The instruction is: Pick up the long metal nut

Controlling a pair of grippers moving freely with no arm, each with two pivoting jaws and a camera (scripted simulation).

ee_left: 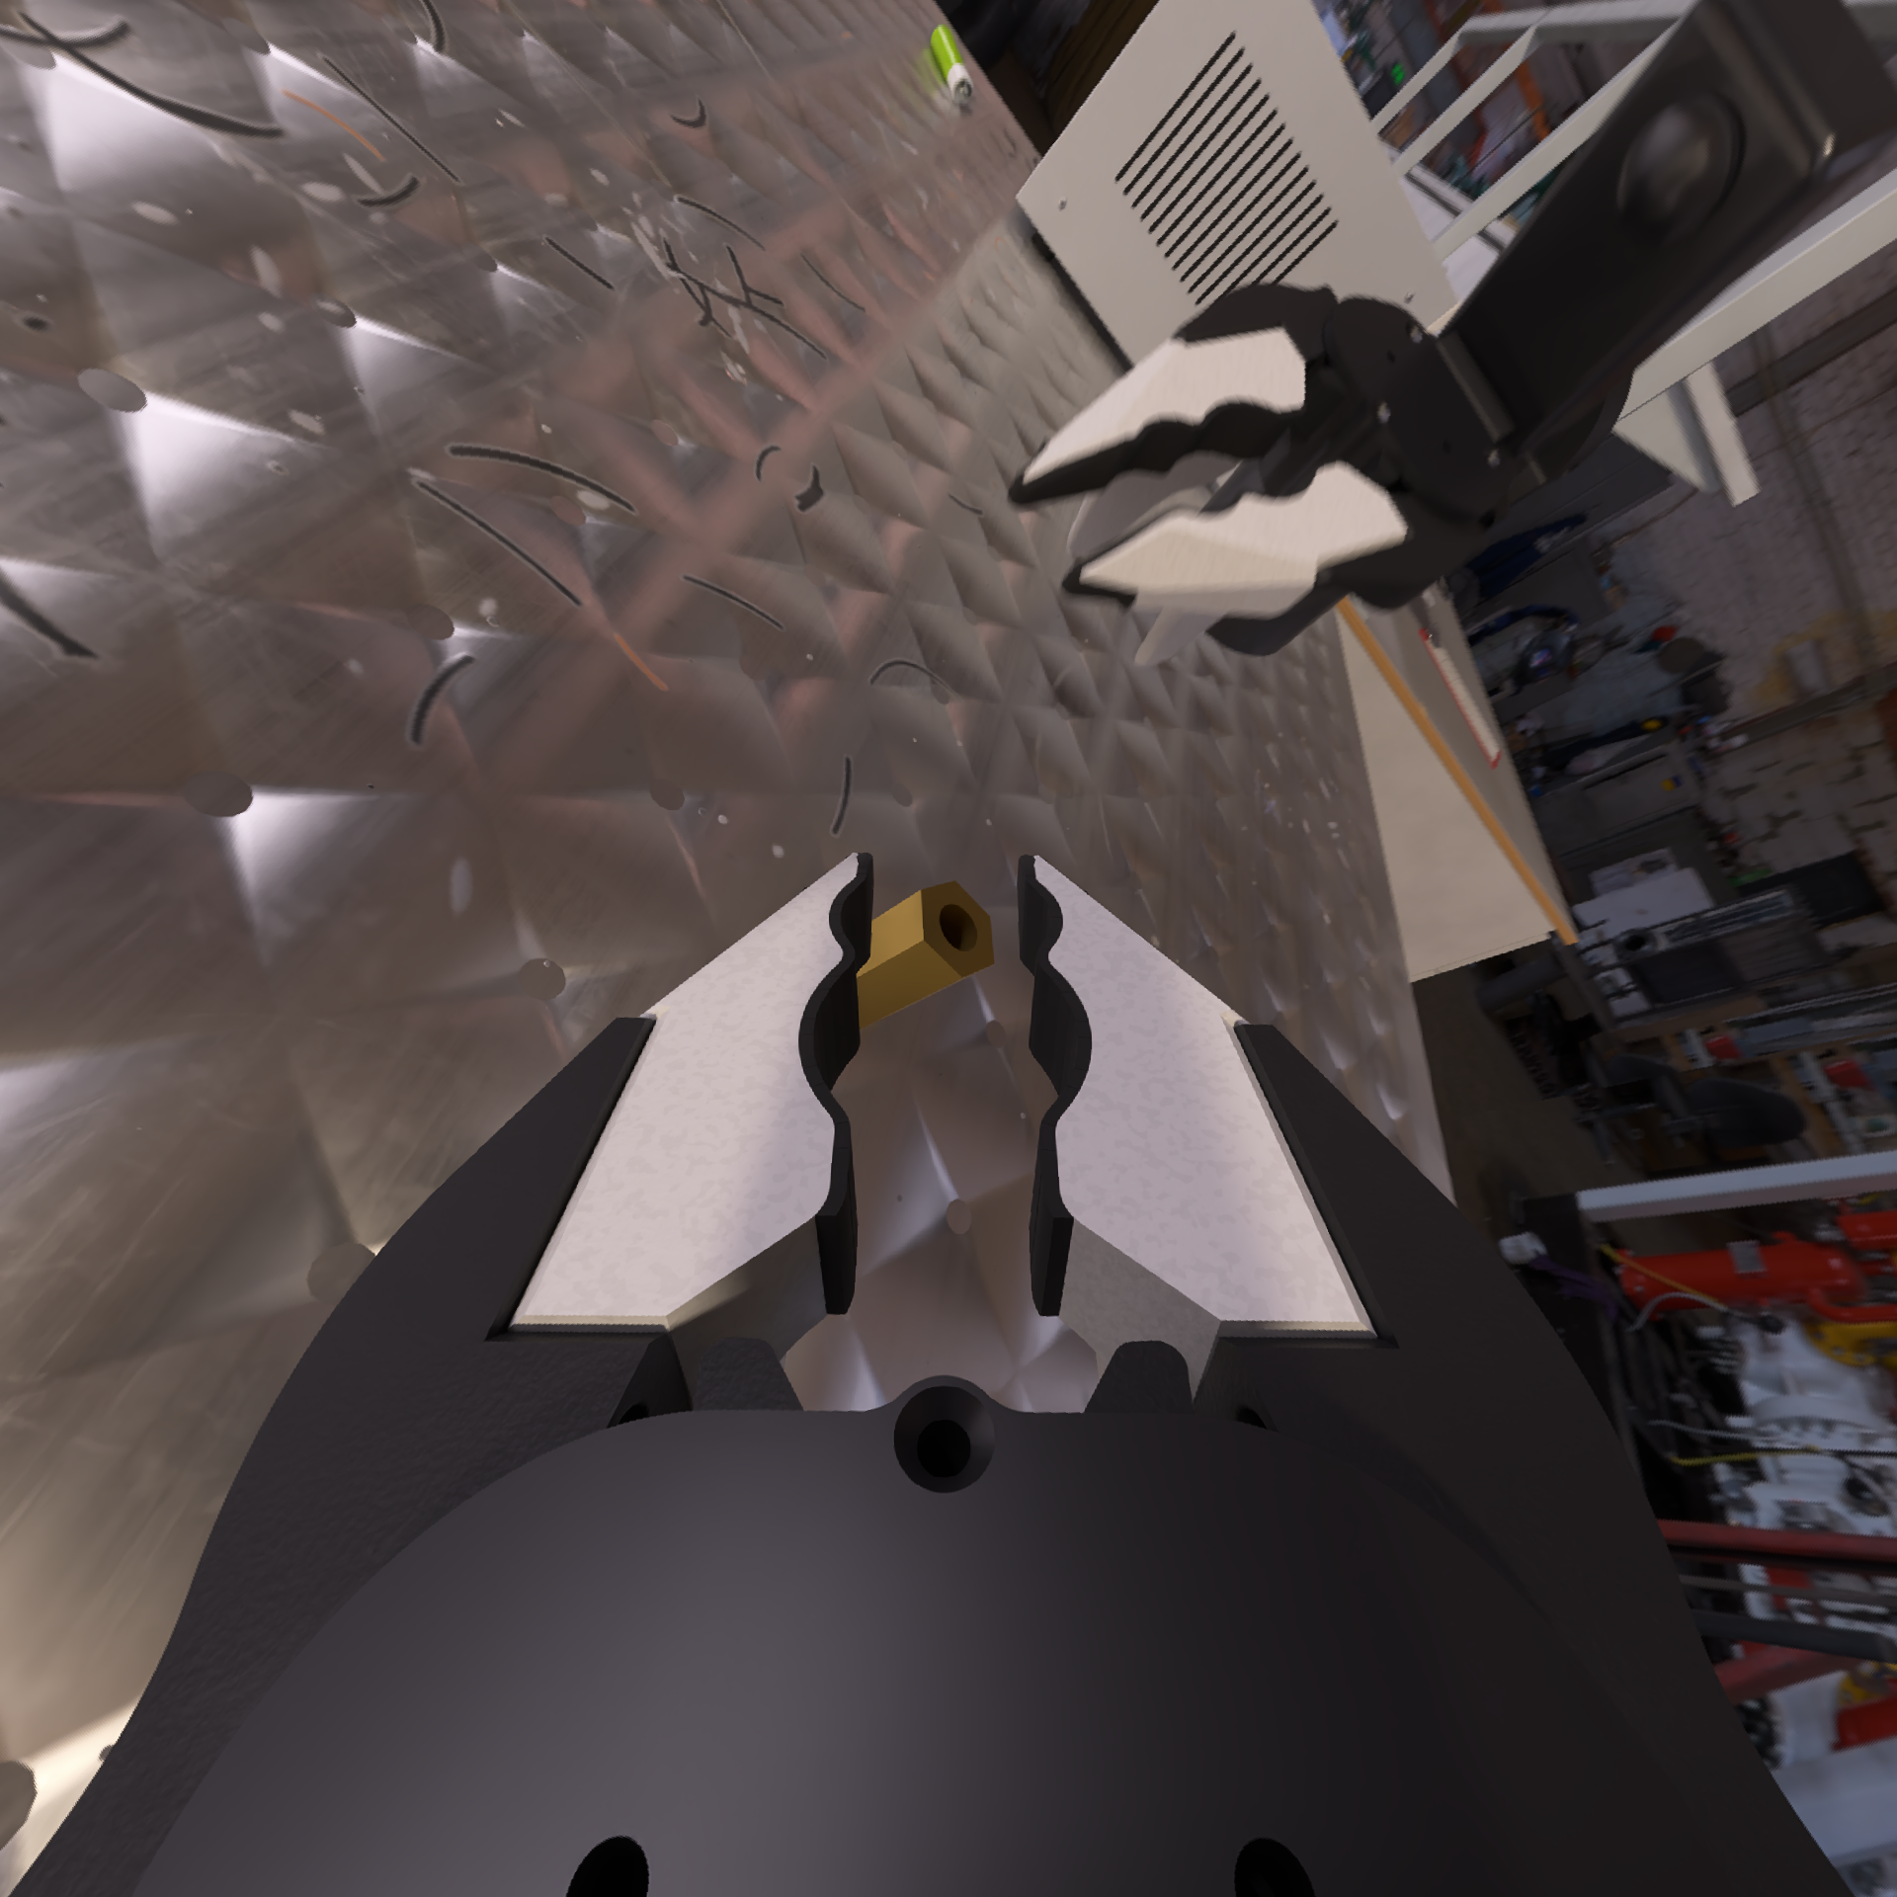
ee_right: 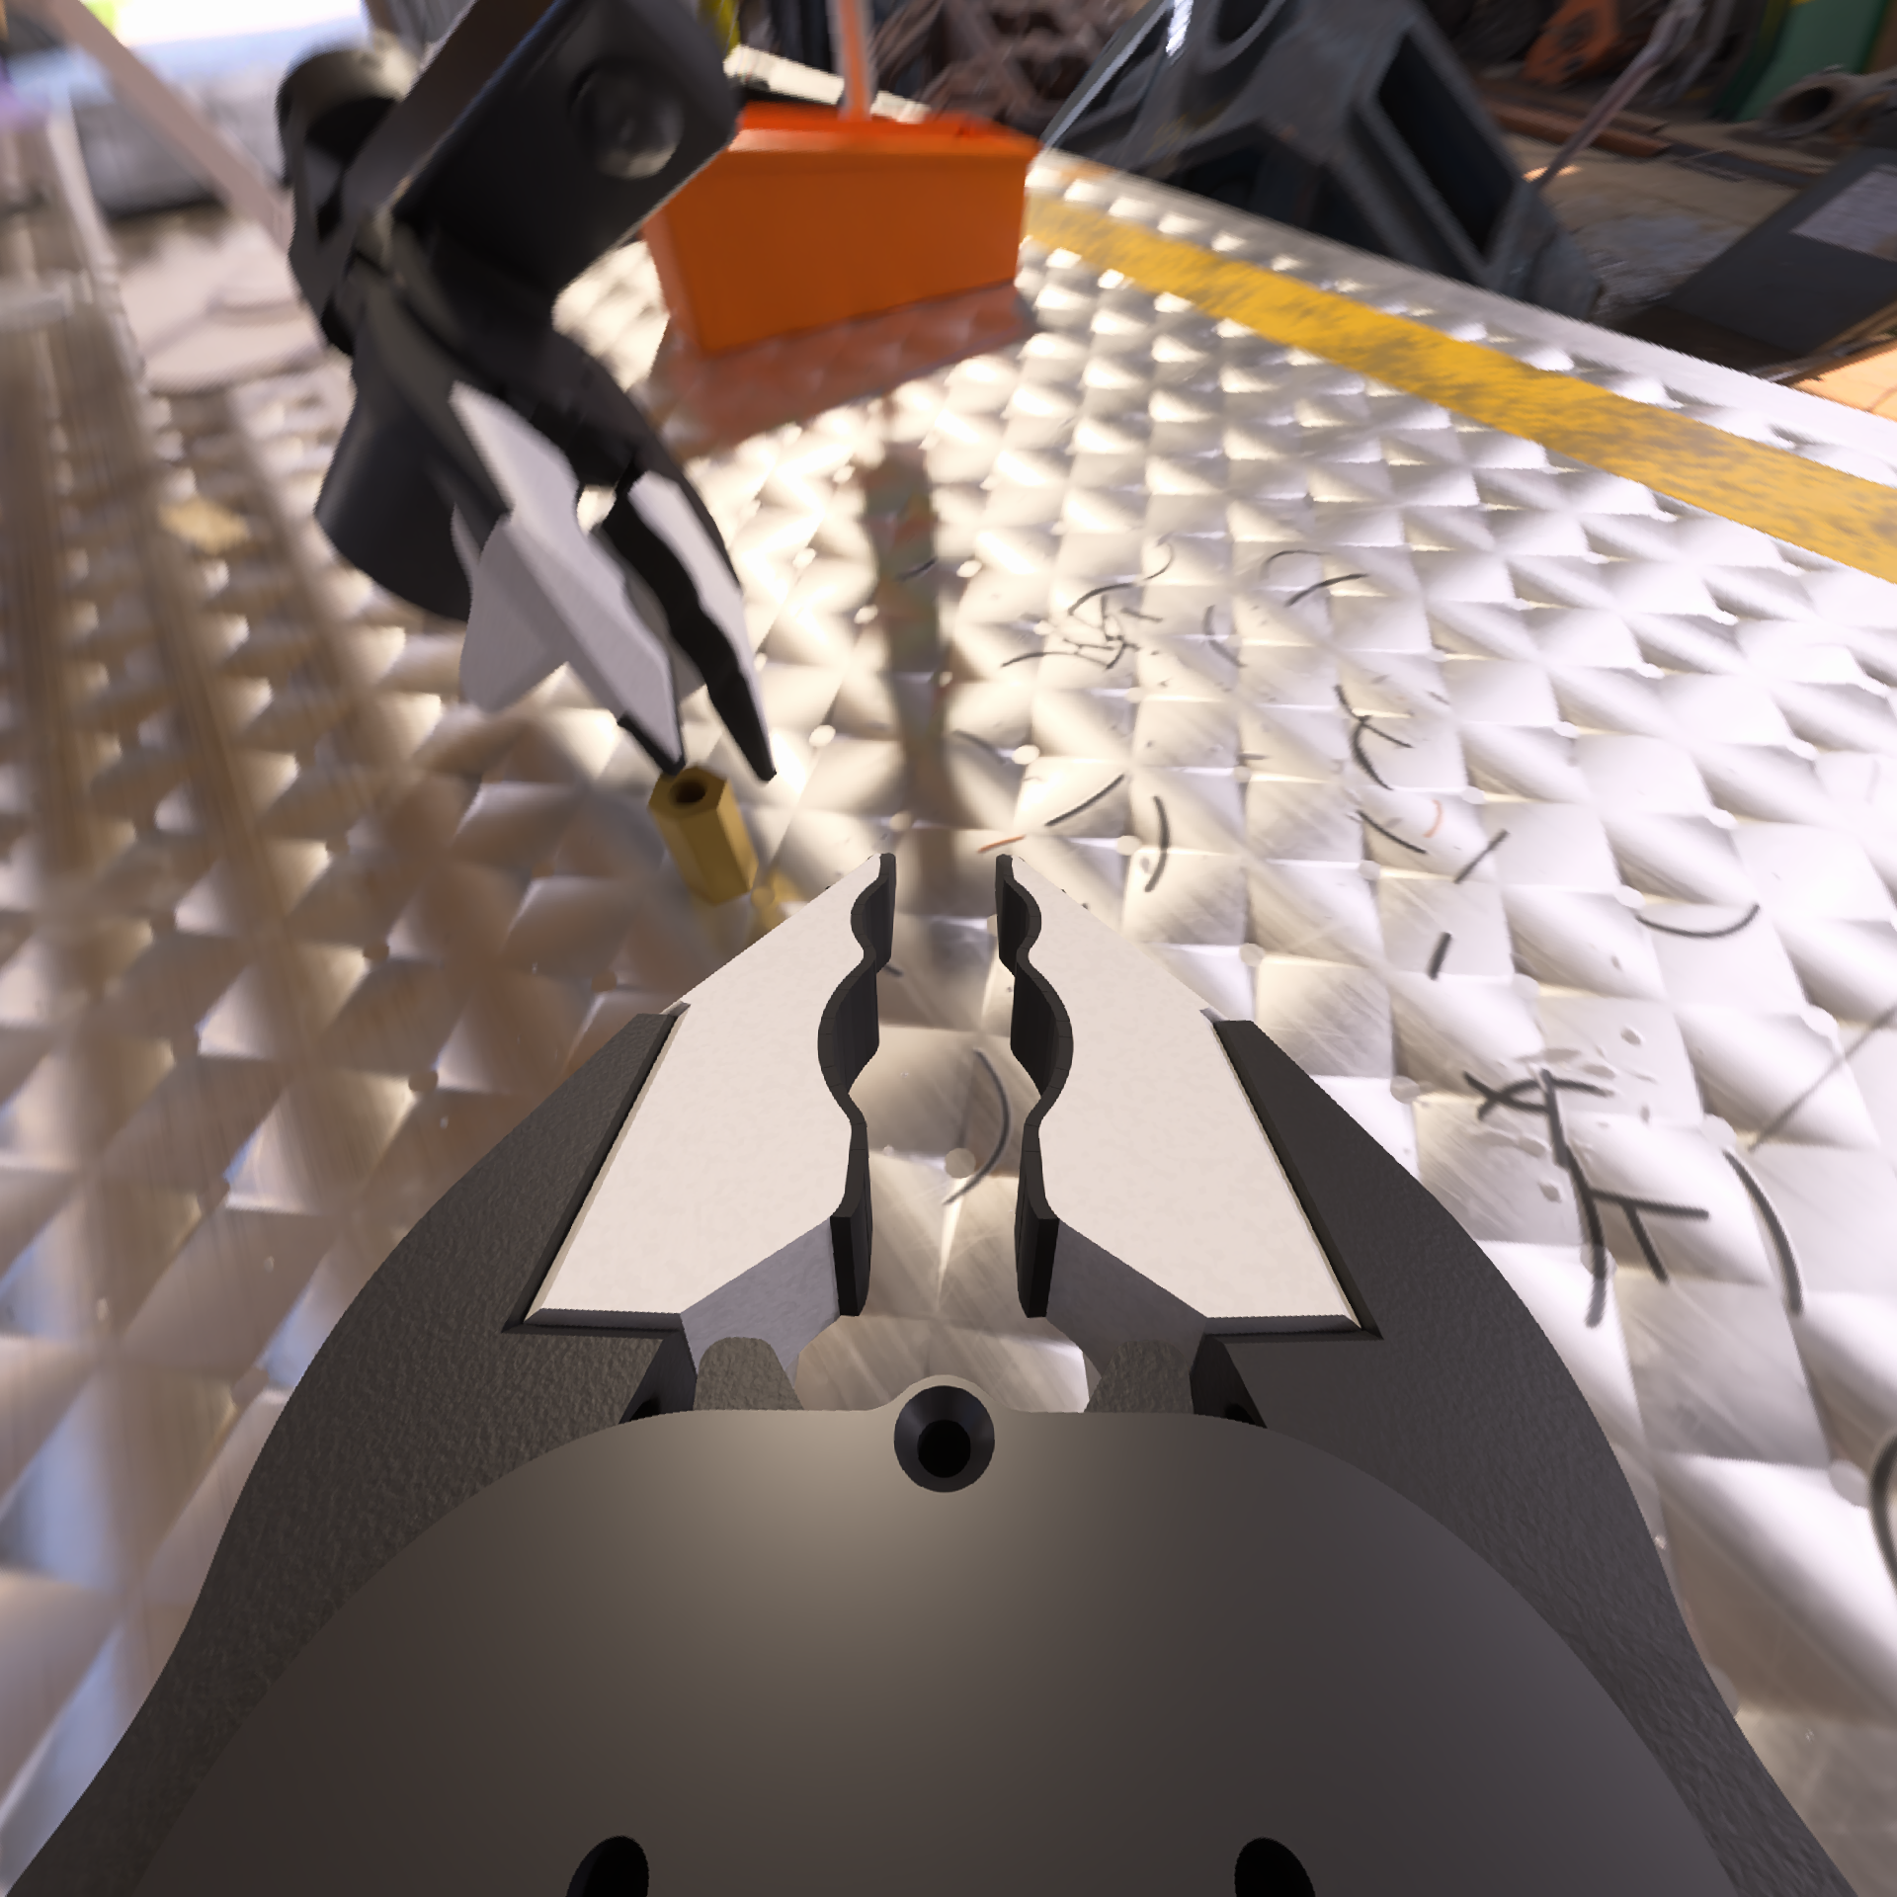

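Observation:
The long metal nut (ee_left: 924,955) is a brass hex piece with a hole through it. It stands on end, leaning a little, on the embossed steel table (ee_left: 411,616). My left gripper (ee_left: 944,870) is open, its tips on either side of the nut's top, with the nut nearer the left finger (ee_left: 719,1109). In the right wrist view the left gripper (ee_right: 715,765) hovers just above the nut (ee_right: 703,842). My right gripper (ee_right: 944,862) is open and empty, low over the table to the nut's right. It also shows in the left wrist view (ee_left: 1042,539).
An orange box (ee_right: 842,216) stands at the far side, beside a yellow stripe (ee_right: 1437,380) on the table. A white vented case (ee_left: 1232,175) and a green battery (ee_left: 950,62) lie farther off. Dark scratch marks (ee_right: 1386,770) cover the steel surface.

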